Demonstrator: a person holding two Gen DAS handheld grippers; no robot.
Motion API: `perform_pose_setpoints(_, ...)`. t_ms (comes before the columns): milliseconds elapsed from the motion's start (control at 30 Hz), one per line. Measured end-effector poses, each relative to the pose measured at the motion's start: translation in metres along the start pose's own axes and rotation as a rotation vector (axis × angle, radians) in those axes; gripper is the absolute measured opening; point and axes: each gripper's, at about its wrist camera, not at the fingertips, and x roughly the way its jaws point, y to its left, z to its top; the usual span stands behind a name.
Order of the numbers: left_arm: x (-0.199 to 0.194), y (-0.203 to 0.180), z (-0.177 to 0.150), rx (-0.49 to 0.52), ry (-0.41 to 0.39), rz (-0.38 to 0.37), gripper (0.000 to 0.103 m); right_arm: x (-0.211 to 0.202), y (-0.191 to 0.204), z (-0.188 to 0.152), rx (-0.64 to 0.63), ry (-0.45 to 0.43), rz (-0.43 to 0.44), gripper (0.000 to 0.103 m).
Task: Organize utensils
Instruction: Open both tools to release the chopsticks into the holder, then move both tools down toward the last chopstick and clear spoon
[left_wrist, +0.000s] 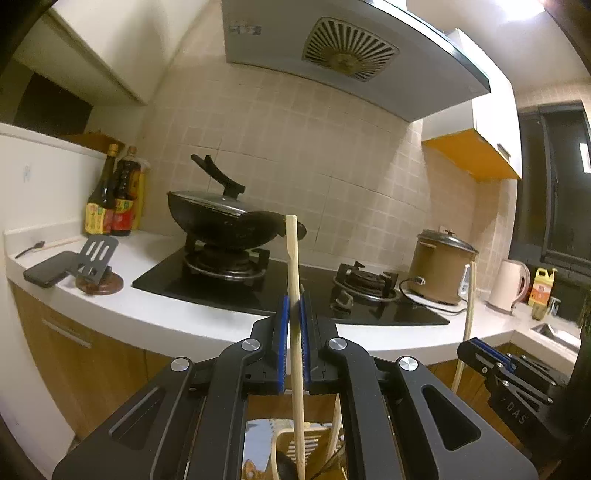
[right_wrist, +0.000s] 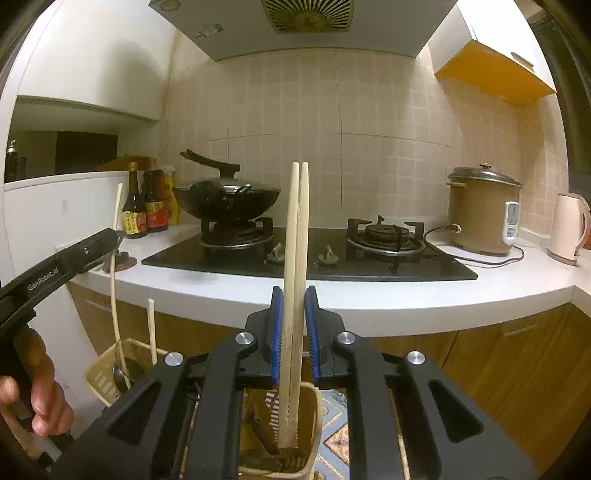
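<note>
My left gripper (left_wrist: 293, 308) is shut on a long pale wooden stick (left_wrist: 292, 258) that stands upright. Its lower end reaches down into a beige slotted holder (left_wrist: 282, 437) below the jaws. In the right wrist view the same gripper (right_wrist: 114, 238) shows at the left, over a beige basket (right_wrist: 98, 373) with a second stick (right_wrist: 151, 325) and a dark spoon in it. My right gripper (right_wrist: 294, 299) is shut on a pair of wooden chopsticks (right_wrist: 297, 229), held upright. Their tips hang inside another beige holder (right_wrist: 314, 413). The left wrist view has that gripper (left_wrist: 471, 349) at the right.
Ahead runs a white counter (right_wrist: 369, 291) with a black gas hob (right_wrist: 310, 258). On it are a lidded wok (right_wrist: 225, 199), sauce bottles (right_wrist: 144, 210), a rice cooker (right_wrist: 480, 210), a kettle (right_wrist: 567, 229), a phone stand (left_wrist: 94, 258) and a black spoon (left_wrist: 29, 250). A person's hand (right_wrist: 37, 398) grips the left handle.
</note>
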Motion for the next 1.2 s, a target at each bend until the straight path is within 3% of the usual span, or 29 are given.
perform_pose_setpoints(200,-0.007,-0.003,-0.005,0.035,0.033,-0.027,0.006,-0.011,0.005,-0.004,-0.014,0.028,0.037,0.011)
perform_pose_setpoints(333,-0.026,0.003,0.0,0.028,0.048,-0.04,0.029,-0.032,0.006,-0.003,-0.027,0.048,0.055,0.012)
perform_pose_setpoints(400,-0.039,0.01,0.003,0.0,0.067,-0.051,0.036,-0.043,0.005,-0.003,-0.024,0.067,0.069,0.021)
perform_pose_setpoints(633,-0.085,0.032,0.014,-0.081,0.147,-0.074,0.039,-0.097,-0.009,0.003,0.045,0.108,0.081,0.025)
perform_pose_setpoints(733,-0.103,0.033,0.022,-0.096,0.185,-0.071,0.039,-0.117,-0.012,0.011,0.072,0.133,0.08,0.032)
perform_pose_setpoints(800,-0.111,0.031,0.026,-0.088,0.218,-0.071,0.039,-0.128,-0.012,0.013,0.09,0.166,0.087,0.05)
perform_pose_setpoints(833,-0.116,0.029,0.027,-0.082,0.236,-0.073,0.041,-0.133,-0.011,0.012,0.098,0.192,0.103,0.053)
perform_pose_setpoints(900,-0.125,0.025,0.026,-0.058,0.282,-0.077,0.042,-0.137,-0.007,0.008,0.106,0.272,0.14,0.054)
perform_pose_setpoints(1067,-0.135,0.018,0.004,-0.001,0.42,-0.071,0.042,-0.14,0.003,-0.021,0.111,0.472,0.136,0.054)
perform_pose_setpoints(1200,-0.144,0.021,-0.023,0.006,0.504,-0.074,0.042,-0.142,0.003,-0.045,0.144,0.565,0.153,0.054)
